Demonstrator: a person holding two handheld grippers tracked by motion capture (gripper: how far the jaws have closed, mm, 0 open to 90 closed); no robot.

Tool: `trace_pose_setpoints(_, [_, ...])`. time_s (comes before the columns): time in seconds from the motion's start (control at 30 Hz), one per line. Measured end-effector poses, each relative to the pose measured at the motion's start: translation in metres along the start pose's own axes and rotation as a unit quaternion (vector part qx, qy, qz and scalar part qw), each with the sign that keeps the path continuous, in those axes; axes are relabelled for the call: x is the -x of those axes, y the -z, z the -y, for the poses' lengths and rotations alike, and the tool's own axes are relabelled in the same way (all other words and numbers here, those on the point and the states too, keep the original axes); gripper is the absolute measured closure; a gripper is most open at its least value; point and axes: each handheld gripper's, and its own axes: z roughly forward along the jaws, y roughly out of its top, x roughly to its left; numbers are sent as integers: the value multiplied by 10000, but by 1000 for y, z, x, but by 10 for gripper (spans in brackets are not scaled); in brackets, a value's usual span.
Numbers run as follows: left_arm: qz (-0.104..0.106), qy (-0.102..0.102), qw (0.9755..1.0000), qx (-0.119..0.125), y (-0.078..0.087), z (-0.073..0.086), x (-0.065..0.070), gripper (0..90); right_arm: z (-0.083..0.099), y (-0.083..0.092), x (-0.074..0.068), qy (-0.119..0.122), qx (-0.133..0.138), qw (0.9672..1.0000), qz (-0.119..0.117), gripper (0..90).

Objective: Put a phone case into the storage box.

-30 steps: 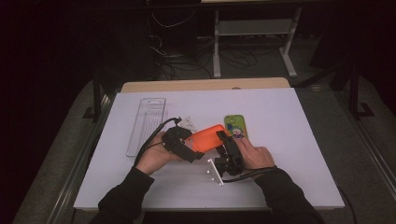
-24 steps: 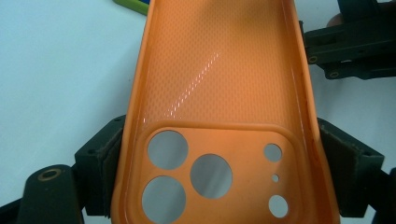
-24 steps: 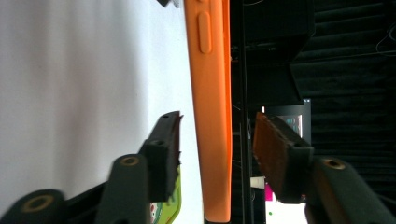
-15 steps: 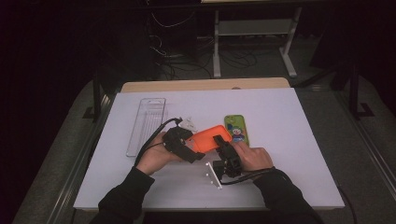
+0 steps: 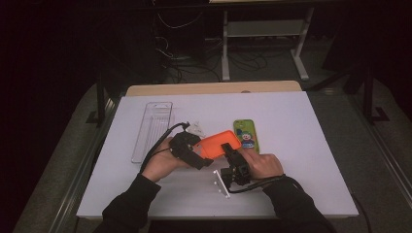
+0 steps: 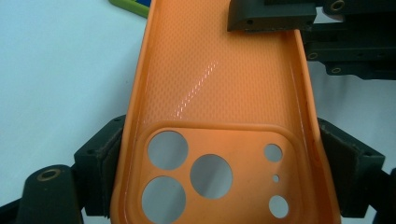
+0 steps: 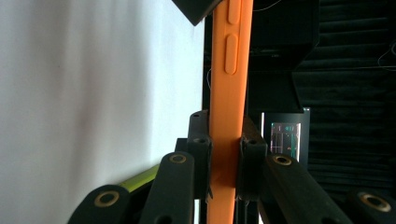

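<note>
High view: the orange case [image 5: 218, 143] is held up just above the white surface [image 5: 301, 126], between both grippers. The left gripper [image 5: 194, 154] has its fingers squeezed on the case's camera end. The right gripper [image 5: 232, 154] has just been closing its fingers, and they now pinch the case's edge. A green phone [image 5: 246, 135] lies just beside it, and a clear tray [image 5: 153, 128] lies farther left.

The right gripper [image 5: 228, 150] has just been closing its jaws, and they now pinch the near right edge of the orange phone case [image 5: 218, 144], one jaw on each face. A second ago that gripper sat a little lower and nearer, its jaws wide and clear of the case. The green phone case [image 5: 246, 135] beyond shows more fully now.
</note>
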Motion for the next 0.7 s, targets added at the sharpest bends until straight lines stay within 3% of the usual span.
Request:
trace_pose_setpoints(0.03, [-4,9,10000,10,-1,0,1,154,0,0,0,-12,-28,10000,-11,777])
trace_pose_setpoints(0.07, [-23,-115,9999,-76,1,-1,-1,152,0,0,0,-10,-38,10000,-14,779])
trace_pose_setpoints(0.1, [-28,-30,10000,-7,0,-1,1,149,0,0,0,-27,-51,10000,-53,781])
trace_pose_setpoints(0.23, [-10,-4,9999,107,2,1,0,133,0,1,1,-80,-24,10000,-42,783])
trace_pose_setpoints(0.4, [137,59,9997,180,4,2,-3,0,2,1,2,-175,-79,9998,-43,782])
trace_pose_setpoints(0.47, [247,73,9993,284,7,3,-4,0,4,1,3,-152,-92,9998,-54,782])
trace_pose_setpoints(0.7, [228,119,9988,407,15,6,-9,0,11,0,7,-443,-205,9987,-152,781])
